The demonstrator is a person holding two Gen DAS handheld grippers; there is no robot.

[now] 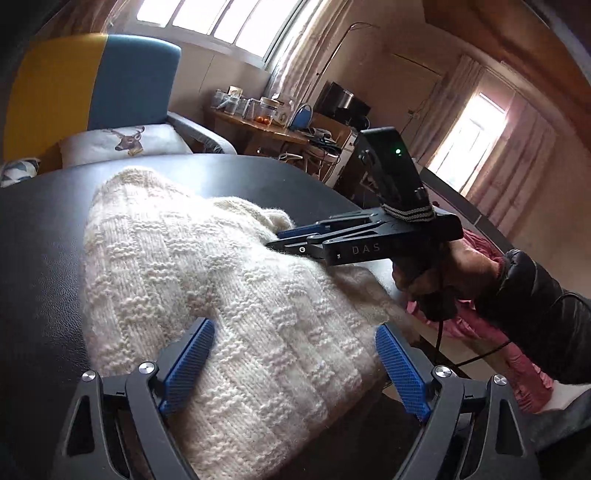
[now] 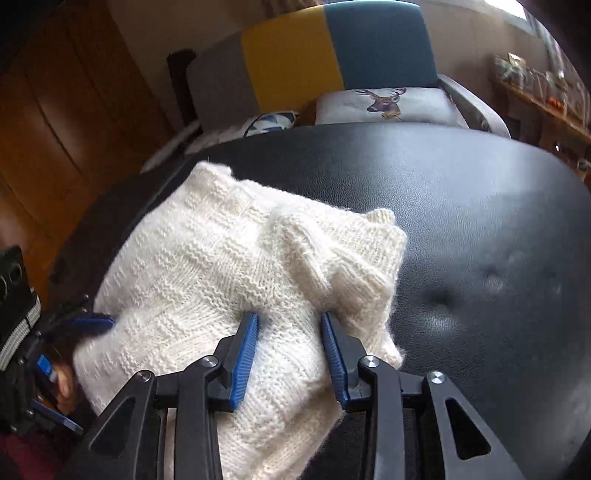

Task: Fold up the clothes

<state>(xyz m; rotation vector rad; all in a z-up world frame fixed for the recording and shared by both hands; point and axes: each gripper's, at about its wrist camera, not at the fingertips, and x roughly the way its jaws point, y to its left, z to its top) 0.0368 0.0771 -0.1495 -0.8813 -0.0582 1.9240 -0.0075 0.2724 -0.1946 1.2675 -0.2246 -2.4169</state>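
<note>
1. Black leather-look table (image 2: 461, 221); striped sofa (image 2: 332, 55) with deer cushion (image 2: 384, 101) beyond.
2. Near edge of white knit sweater (image 2: 207, 266) cut off by frame.
3. Bunched, folded, on table's left part.
4. Left hand-held gripper (image 1: 295, 363) wide apart, gripping nothing.
5. Right hand-held gripper (image 2: 290, 356) partly parted, straddling sweater; grip unclear.

White knit sweater (image 1: 207, 266) on black table (image 1: 44, 258), left tool (image 1: 295, 365) open over it

A lived-in home — a sitting room, by the look of it. A yellow and blue sofa (image 1: 92, 81) carries a deer-print cushion (image 1: 125, 142), curtains (image 1: 517, 147) hang at the bright windows (image 1: 221, 22), and a wooden side table (image 1: 266, 129) in the corner is crowded with jars and oranges — household clutter.
</note>
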